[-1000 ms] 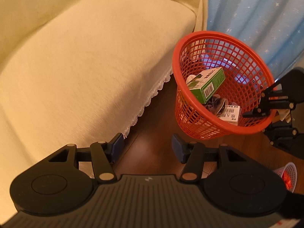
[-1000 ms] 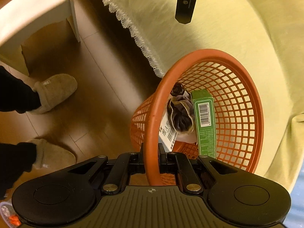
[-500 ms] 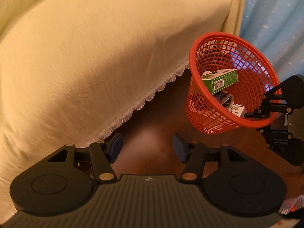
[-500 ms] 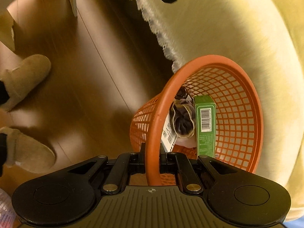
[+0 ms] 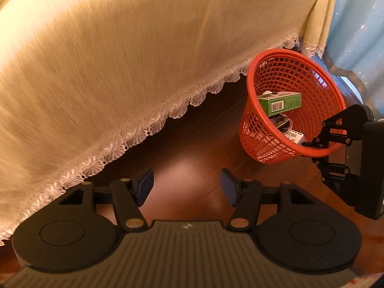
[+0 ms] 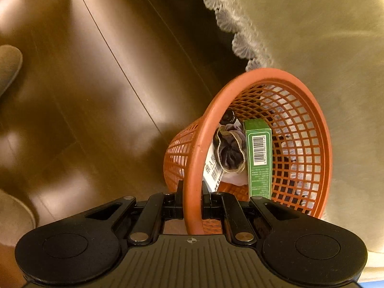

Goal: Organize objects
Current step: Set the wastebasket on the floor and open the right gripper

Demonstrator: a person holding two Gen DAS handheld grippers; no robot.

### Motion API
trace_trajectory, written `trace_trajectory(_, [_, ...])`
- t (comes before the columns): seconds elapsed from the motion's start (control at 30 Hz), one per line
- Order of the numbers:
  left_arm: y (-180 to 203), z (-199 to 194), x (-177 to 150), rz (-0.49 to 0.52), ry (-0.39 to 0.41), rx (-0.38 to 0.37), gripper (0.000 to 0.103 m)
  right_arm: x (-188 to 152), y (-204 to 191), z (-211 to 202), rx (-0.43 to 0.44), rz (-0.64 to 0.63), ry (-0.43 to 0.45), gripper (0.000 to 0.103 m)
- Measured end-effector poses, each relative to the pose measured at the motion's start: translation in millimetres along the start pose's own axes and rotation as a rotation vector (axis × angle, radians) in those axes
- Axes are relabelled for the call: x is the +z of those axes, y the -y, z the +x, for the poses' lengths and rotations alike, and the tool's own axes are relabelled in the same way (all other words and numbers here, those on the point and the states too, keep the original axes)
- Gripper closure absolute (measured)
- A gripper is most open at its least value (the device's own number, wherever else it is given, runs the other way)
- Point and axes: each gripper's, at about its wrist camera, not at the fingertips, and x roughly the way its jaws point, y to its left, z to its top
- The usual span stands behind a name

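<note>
My right gripper [image 6: 191, 198] is shut on the near rim of a red mesh basket [image 6: 319, 129], which hangs tilted close above the wooden floor beside the sofa. Inside lie a green box [image 6: 258, 158] with a barcode, a dark crumpled cloth [image 6: 229, 147] and a white labelled packet [image 6: 212, 169]. In the left wrist view the same basket [image 5: 271, 55] is at the right, with the right gripper [image 5: 308, 144] clamped on its rim and the green box [image 5: 279, 103] inside. My left gripper [image 5: 186, 187] is open and empty over the floor, its blue pads [image 5: 145, 186] apart.
A sofa under a cream cover with a white lace hem [image 5: 148, 127] fills the left and top. Dark wooden floor [image 6: 96, 96] spreads out on the left. A beige slipper [image 6: 8, 64] is at the left edge. Blue curtain [image 5: 355, 24] hangs at the right.
Both grippers have dropped towards the floor, the right one bringing the basket down with it. The sofa seat has risen out of view, the slippers slid to the frame edge.
</note>
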Motion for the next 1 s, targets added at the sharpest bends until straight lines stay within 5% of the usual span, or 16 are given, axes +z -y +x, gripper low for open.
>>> trace_trajectory(0.17, [12,13,-16,-0.022,0.005,-0.004,0.047,-8,-10,17,-0.003,0.005,0.004,0.097])
trace_trajectory(0.3, [-16,46,2,-0.014,0.005,-0.013,0.046,-10,-17,25,-0.004,0.007,0.002,0.096])
trace_trajectory(0.43, [15,12,-30,-0.018,0.0,-0.015,0.045,-9,-19,37,-0.009,0.009,0.006,0.093])
trace_trajectory(0.9, [18,10,-33,-0.035,-0.019,-0.032,0.045,-9,-22,45,-0.015,0.034,0.032,0.091])
trace_trajectory(0.93, [18,9,-33,-0.037,-0.021,-0.034,0.045,-10,-22,45,-0.018,0.032,0.027,0.088])
trace_trajectory(1.0, [19,8,-34,-0.042,-0.024,-0.038,0.045,-11,-23,45,-0.016,0.032,0.022,0.066])
